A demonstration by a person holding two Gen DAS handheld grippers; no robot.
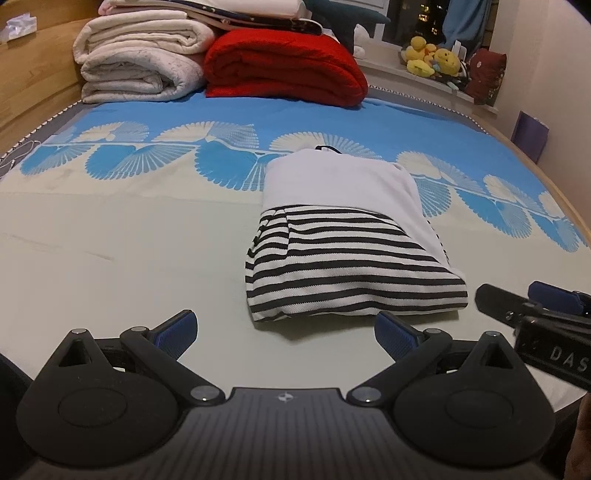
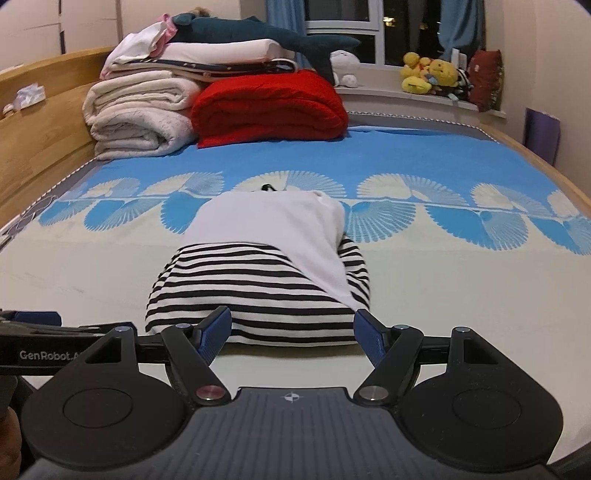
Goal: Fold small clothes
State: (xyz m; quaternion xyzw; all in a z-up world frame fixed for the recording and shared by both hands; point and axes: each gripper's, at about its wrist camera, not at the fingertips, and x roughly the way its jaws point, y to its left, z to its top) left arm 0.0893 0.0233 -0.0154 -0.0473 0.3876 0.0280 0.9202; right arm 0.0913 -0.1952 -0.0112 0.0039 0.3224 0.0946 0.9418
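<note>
**Folded striped garment on the bed, both grippers spread and empty**

A small garment [image 1: 351, 243] lies folded into a compact bundle on the pale part of the bedspread [image 1: 110, 266], just short of the band of blue fan shapes. Its near half shows black and white stripes; a plain white layer is folded over the far half and runs down its right side. A small dark loop pokes out at the far edge.

The left gripper [image 1: 286, 334] hangs over the bedspread just in front of the bundle's near left corner. Its blue-padded fingers [image 1: 177, 332] are released and spread wide, with only bare cloth of the bed between them; they do not touch the garment.

The right gripper [image 2: 291, 334] faces the bundle's near edge head on. Its fingers [image 2: 214, 328] are also released and wide apart, flanking the striped edge, which sits in the gap ahead of them. Whether the pads brush the fabric cannot be told, but nothing is grasped.

At the head of the bed sit a folded red blanket [image 2: 269, 107] and a stack of cream blankets [image 2: 140, 114] with more folded linen and a dark plush shark [image 2: 258, 35] on top. Yellow plush toys [image 2: 428, 72] line the window sill.
</note>
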